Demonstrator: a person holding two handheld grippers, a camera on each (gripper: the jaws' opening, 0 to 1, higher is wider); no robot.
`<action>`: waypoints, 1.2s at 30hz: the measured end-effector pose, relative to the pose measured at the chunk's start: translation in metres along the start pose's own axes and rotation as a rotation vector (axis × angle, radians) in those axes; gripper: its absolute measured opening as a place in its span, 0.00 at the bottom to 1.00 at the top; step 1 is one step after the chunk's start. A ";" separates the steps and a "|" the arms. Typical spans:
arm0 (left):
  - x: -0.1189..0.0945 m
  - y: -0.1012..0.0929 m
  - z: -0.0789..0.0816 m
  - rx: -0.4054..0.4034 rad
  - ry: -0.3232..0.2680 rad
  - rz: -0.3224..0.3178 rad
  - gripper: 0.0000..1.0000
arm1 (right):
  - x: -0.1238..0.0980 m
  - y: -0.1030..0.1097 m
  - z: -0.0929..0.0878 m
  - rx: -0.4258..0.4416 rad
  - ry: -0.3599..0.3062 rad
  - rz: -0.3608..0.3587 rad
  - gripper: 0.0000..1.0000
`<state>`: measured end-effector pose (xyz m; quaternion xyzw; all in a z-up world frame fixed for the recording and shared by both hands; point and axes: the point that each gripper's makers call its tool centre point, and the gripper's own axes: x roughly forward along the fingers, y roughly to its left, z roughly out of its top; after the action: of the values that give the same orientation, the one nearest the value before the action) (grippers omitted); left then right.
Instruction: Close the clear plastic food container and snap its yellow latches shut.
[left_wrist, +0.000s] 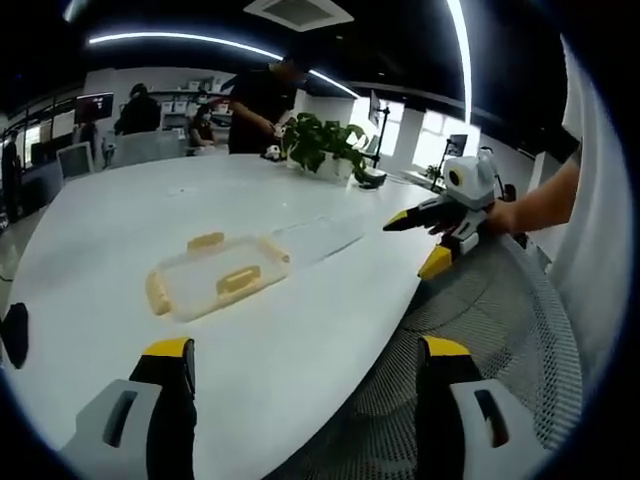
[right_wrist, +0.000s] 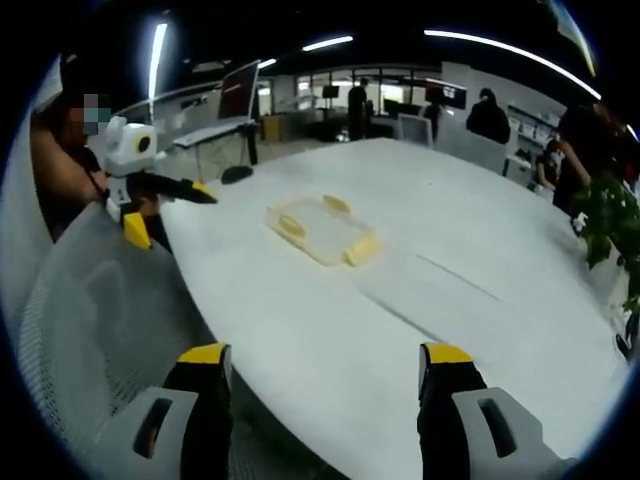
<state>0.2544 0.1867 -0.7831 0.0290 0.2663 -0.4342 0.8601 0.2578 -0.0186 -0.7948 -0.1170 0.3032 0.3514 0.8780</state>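
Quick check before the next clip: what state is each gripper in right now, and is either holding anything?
Left gripper: open, holding nothing, short of the container on the table.
Right gripper: open, holding nothing.

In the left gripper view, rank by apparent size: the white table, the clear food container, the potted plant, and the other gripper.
1. white table, by far largest.
2. clear food container.
3–4. potted plant and right gripper look alike; the plant sits farther away, so I won't rank them.

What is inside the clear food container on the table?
Nothing visible: the table shows through the container. Its yellow latches hide small areas, and the views are too coarse to exclude tiny items.
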 end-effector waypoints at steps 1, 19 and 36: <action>0.000 0.000 0.000 0.001 0.002 -0.002 0.93 | 0.000 0.001 0.000 0.000 0.002 0.003 0.76; 0.006 0.004 0.008 0.048 0.041 -0.018 0.93 | 0.007 0.005 -0.001 -0.108 0.078 0.061 0.72; 0.019 0.016 0.006 0.154 0.091 -0.042 0.89 | 0.021 0.003 0.002 -0.214 0.082 0.137 0.66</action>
<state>0.2784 0.1814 -0.7895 0.1091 0.2712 -0.4697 0.8330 0.2686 -0.0042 -0.8059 -0.2033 0.3067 0.4358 0.8214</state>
